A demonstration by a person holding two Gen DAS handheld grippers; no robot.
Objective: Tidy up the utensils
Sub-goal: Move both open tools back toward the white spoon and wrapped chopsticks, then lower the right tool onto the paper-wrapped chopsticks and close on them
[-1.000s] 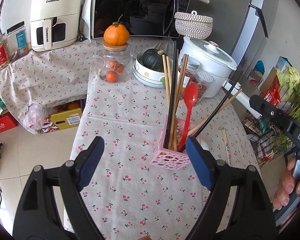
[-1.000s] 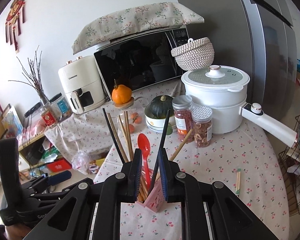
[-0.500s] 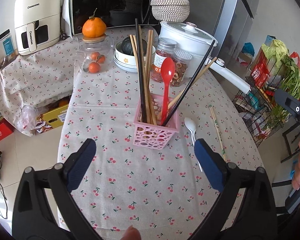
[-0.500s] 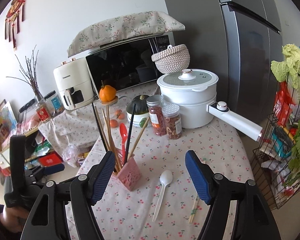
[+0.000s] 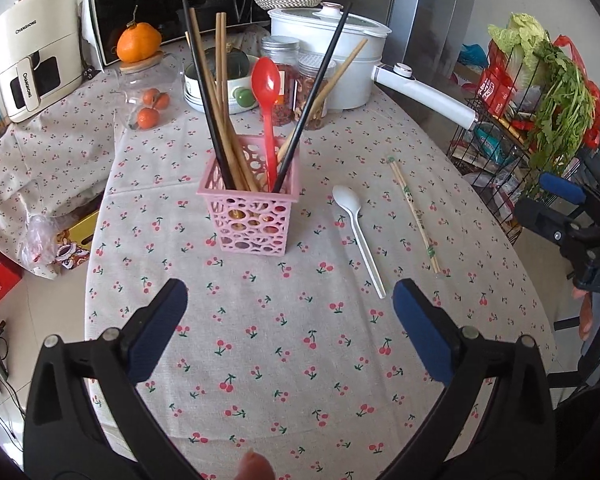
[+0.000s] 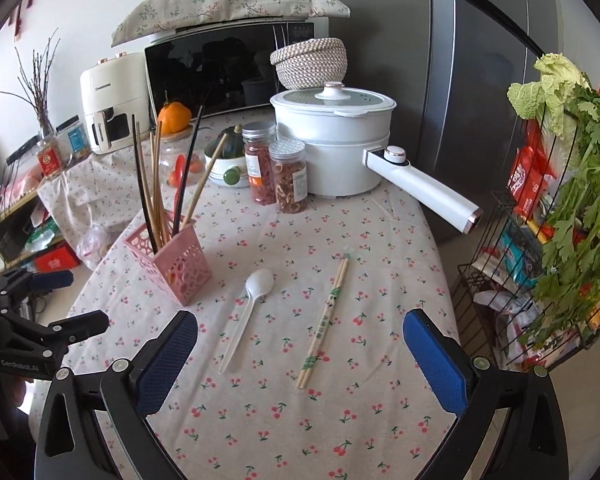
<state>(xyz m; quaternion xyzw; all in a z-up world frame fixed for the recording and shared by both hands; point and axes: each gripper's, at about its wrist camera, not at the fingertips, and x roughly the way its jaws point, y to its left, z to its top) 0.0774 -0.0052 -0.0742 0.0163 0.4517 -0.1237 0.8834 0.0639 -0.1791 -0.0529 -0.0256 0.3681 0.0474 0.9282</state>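
A pink perforated holder (image 5: pixel 249 208) stands on the cherry tablecloth and holds black and wooden chopsticks and a red spoon (image 5: pixel 266 92). It also shows in the right wrist view (image 6: pixel 172 260). A white plastic spoon (image 5: pixel 358 232) (image 6: pixel 247 312) and a pair of wooden chopsticks (image 5: pixel 416 216) (image 6: pixel 325 320) lie on the cloth right of the holder. My left gripper (image 5: pixel 290 326) is open and empty, near the holder's front. My right gripper (image 6: pixel 300 352) is open and empty, just short of the white spoon and chopsticks.
A white pot with a long handle (image 6: pixel 340 144), two spice jars (image 6: pixel 276 176), a bowl with a squash (image 6: pixel 228 160) and a fruit jar (image 5: pixel 148 88) stand at the back. A wire rack of vegetables (image 6: pixel 560 216) is off the table's right edge.
My right gripper let go of a black chopstick in the holder, opened and drew back to the right. My left gripper drew back from the holder, still open.
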